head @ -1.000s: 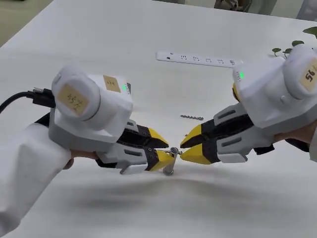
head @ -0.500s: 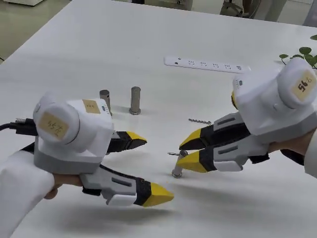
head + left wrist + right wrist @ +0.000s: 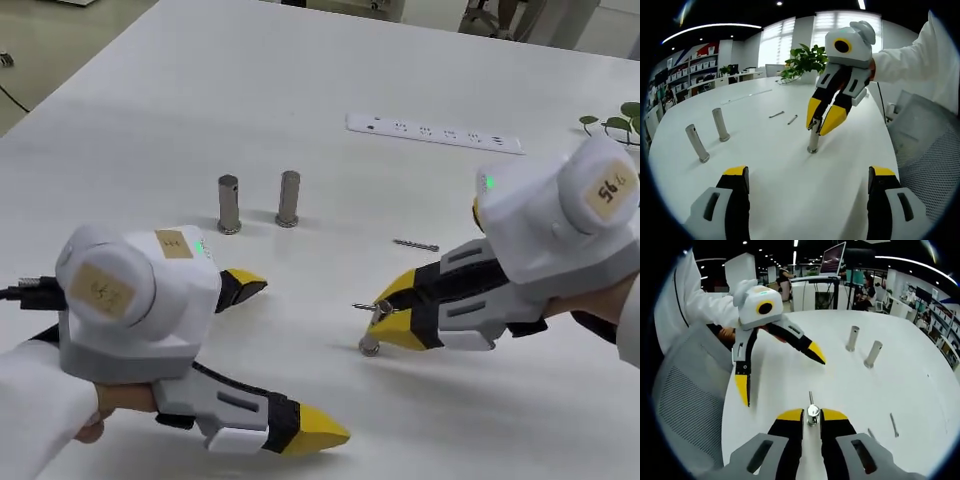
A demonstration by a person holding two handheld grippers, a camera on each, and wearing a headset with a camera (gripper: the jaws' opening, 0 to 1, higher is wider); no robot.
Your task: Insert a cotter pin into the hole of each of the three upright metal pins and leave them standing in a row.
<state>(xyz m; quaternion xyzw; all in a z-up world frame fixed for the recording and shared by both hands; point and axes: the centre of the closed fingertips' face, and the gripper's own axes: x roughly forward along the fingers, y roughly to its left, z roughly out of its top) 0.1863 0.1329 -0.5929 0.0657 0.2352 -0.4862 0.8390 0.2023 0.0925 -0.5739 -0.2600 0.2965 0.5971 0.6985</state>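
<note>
1. Workbench: a white tabletop [image 3: 180,90]. A person in white sleeves holds a yellow-tipped two-jaw gripper in each hand.
2. The right gripper [image 3: 381,315] comes in from the right with its jaws pointing left. They are pinched on the top of a grey cylindrical metal pin [image 3: 371,340]. In the right gripper view the pin's head sits between both yellow tips and touches each.
3. The held pin stands upright on its small flanged base, near the middle of the table and towards the near side.
4. A thin steel cotter pin [image 3: 364,306] pokes out of the held pin's head to the left, roughly level, and clear of the jaws.
5. The left gripper [image 3: 295,360] is at the near left with its jaws spread wide and nothing between them. It is well apart from the held pin, one tip pointing far-right and the other near-right.
6. The left far pin [image 3: 229,204] and the right far pin [image 3: 289,198], both grey metal, stand upright side by side on the far left, apart from each other. A dark cross-hole shows near the top of the left one.
7. In the left gripper view, a loose cotter pin [image 3: 776,114] and a second loose cotter pin [image 3: 792,119] lie flat on the table beyond the held pin, near each other.
8. A long white power strip [image 3: 435,134] lies at the far right. A green leafy plant [image 3: 610,120] is at the far right edge.
</note>
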